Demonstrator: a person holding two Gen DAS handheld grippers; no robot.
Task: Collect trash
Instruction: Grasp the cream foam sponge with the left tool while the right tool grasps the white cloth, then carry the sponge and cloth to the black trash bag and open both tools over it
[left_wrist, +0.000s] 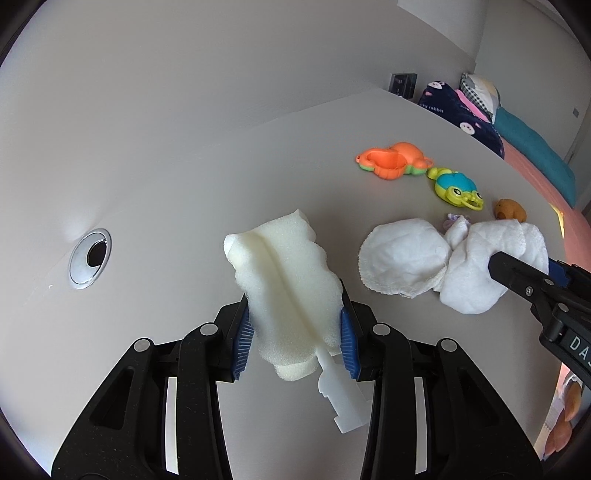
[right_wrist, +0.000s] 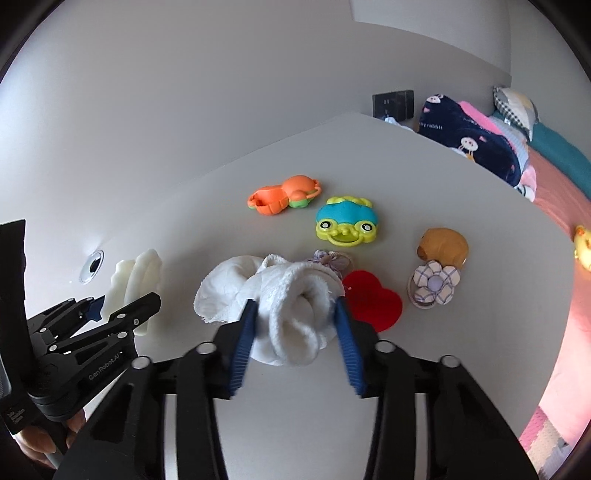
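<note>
Blue ribbed fingers (left_wrist: 349, 341) of the left gripper (left_wrist: 295, 341) press in from both sides on a cream foam brush head (left_wrist: 284, 284), whose white plastic stem (left_wrist: 341, 397) trails back between the jaws; the squeeze on the soft foam rather than the thin stem probably gives a surer hold. Likewise, the right gripper (right_wrist: 293, 334) pinches a bunched white washcloth (right_wrist: 291, 314) at its thick rolled end, the flatter part spreading left on the white table (right_wrist: 461, 177). Both pieces, likely the trash, sit at the near side of the table, close together. Beyond them lie two plastic toys, an orange crab toy (right_wrist: 284, 195) and a blue-green frog toy (right_wrist: 347, 220), then one red heart (right_wrist: 373, 304), two fabric flower hair ties (right_wrist: 435, 284), and one brown rounded toy (right_wrist: 443, 245). One chrome cable grommet (left_wrist: 89, 257) is set in the tabletop at left.
</note>
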